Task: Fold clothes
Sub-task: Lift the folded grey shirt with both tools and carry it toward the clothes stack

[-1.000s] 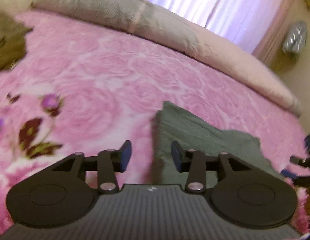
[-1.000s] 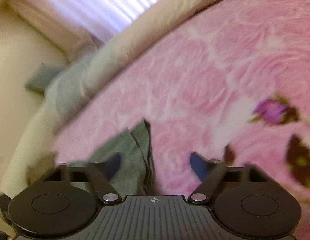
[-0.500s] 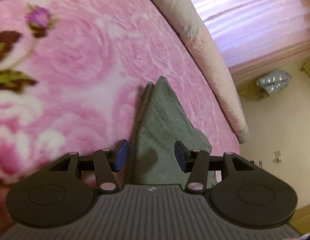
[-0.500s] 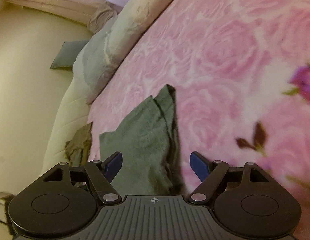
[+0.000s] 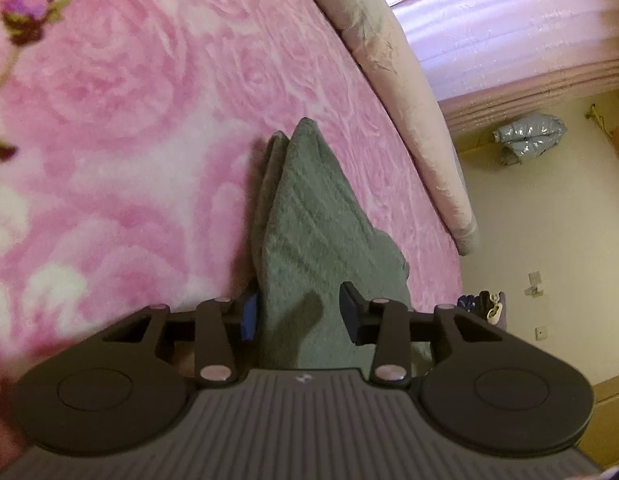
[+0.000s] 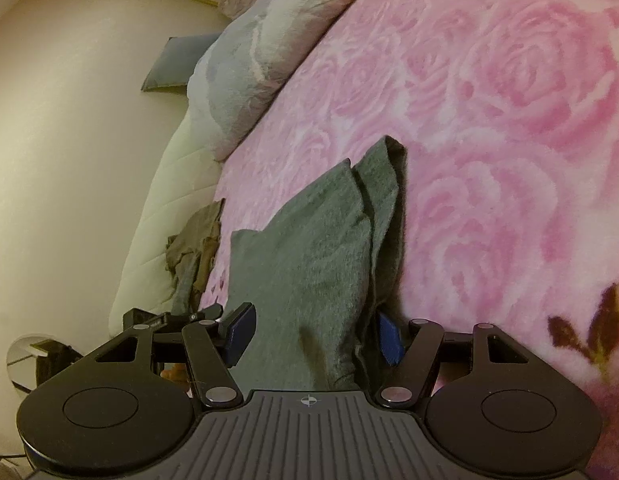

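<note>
Pink rose blanket (image 5: 129,80) w/ folded green cloth (image 5: 309,220), layered edge; both jaws spread, closing round it.

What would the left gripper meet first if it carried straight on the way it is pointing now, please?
Most likely the green folded cloth: it already lies between the open fingers of the left gripper, whose jaws have just been closing, and stretches ahead over the pink blanket.

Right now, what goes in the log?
left gripper: closing around green cloth | right gripper: closing around it | bed: pink
</note>
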Action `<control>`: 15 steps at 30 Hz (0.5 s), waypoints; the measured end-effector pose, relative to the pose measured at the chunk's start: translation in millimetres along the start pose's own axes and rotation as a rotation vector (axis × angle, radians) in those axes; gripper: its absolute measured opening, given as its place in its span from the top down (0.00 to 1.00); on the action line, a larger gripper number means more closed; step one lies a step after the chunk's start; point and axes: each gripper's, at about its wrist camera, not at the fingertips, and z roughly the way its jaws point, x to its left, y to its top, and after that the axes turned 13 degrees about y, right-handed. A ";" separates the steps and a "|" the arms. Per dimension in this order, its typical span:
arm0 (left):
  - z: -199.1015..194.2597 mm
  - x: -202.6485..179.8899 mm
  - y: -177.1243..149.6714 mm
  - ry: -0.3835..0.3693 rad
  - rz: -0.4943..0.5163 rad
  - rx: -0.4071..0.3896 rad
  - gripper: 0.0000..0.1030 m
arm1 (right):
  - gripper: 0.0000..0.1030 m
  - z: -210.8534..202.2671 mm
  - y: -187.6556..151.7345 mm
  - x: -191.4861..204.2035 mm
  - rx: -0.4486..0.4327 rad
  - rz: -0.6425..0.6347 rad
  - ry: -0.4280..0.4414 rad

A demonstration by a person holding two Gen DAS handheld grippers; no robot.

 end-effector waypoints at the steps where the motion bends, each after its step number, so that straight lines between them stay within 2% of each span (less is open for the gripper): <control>1: 3.8 -2.0 2.1 -0.004 -0.004 0.003 0.67 | 0.37 2.3 1.1 0.7 0.001 0.003 0.001; 3: 12.4 -6.9 6.8 -0.001 -0.013 0.007 0.74 | 0.42 12.6 5.0 0.5 0.011 0.000 -0.006; 4: 16.8 -8.1 9.1 0.005 -0.020 0.011 0.79 | 0.51 17.4 7.3 -1.1 0.012 0.004 -0.010; 5: 19.9 -7.8 10.8 0.006 -0.030 0.015 0.80 | 0.60 22.2 9.6 -2.6 0.013 0.009 -0.014; 10: 27.2 -4.5 16.6 -0.010 -0.053 0.025 0.92 | 0.83 31.2 18.6 -18.4 0.032 0.030 0.023; 15: 26.4 -14.1 17.0 -0.002 -0.010 -0.006 0.95 | 0.87 28.4 21.8 -20.0 0.064 -0.012 0.045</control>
